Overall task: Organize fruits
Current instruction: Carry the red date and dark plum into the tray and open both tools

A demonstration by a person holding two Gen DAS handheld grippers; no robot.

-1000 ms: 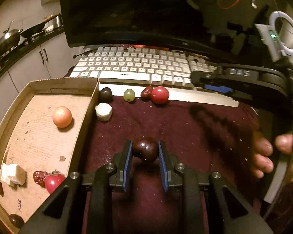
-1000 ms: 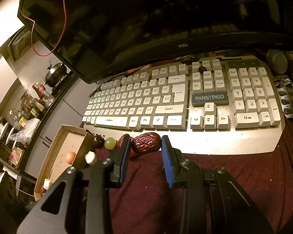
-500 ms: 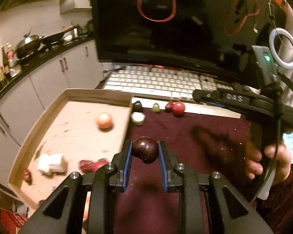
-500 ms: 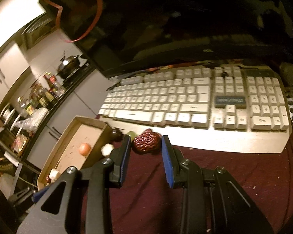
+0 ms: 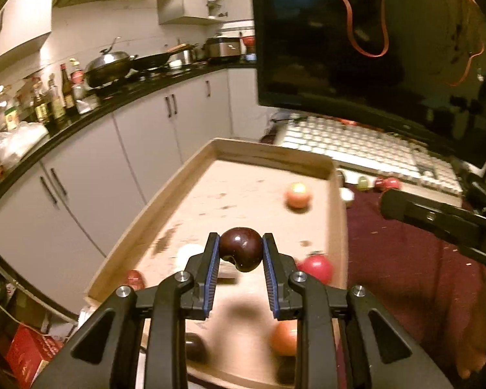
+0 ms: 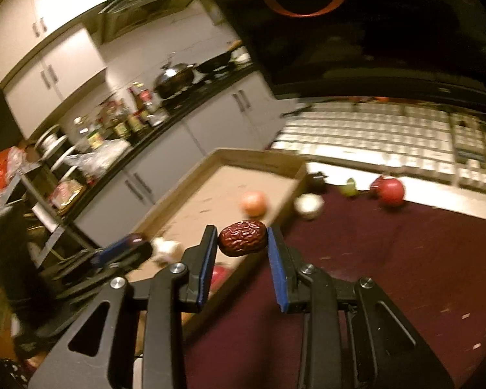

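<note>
Tray (image 5: pixel 335 214) left of cloth (image 5: pixel 405 259); keyboard (image 5: pixel 366 149) behind; fruits in tray.

Left gripper (image 5: pixel 240 250) black, blue ribbed jaws, silver screws, right gripper (image 6: pixel 243 243) alike

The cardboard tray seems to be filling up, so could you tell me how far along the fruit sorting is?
Partly done: the cardboard tray already holds several pieces, including an orange fruit. In hand: the left gripper carries a dark cherry above the tray, the right gripper a red date. Left: the red tomato and green grape by the keyboard.
</note>
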